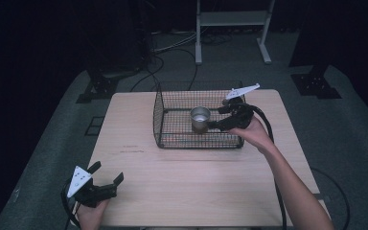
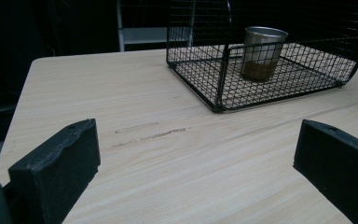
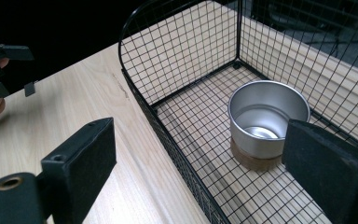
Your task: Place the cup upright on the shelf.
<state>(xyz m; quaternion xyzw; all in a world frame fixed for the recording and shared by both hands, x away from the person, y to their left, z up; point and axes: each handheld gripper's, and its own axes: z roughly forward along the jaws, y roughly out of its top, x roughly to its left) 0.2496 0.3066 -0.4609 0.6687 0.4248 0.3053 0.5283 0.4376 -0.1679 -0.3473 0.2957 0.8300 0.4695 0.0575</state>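
Metal cup (image 1: 201,118) upright inside wire basket (image 1: 172,142), mid-floor, apart from the walls. Right gripper (image 1: 214,125) at cup's side, jaws wide, holding nothing (one jaw overlaps cup's edge). Left gripper (image 1: 109,173) near table (image 1: 182,187) front-left corner, jaws wide, bare wood ahead.

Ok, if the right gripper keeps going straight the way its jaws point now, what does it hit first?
Most likely the metal cup standing in the wire basket. The right gripper is open, one jaw already beside the cup; whether it touches is unclear.
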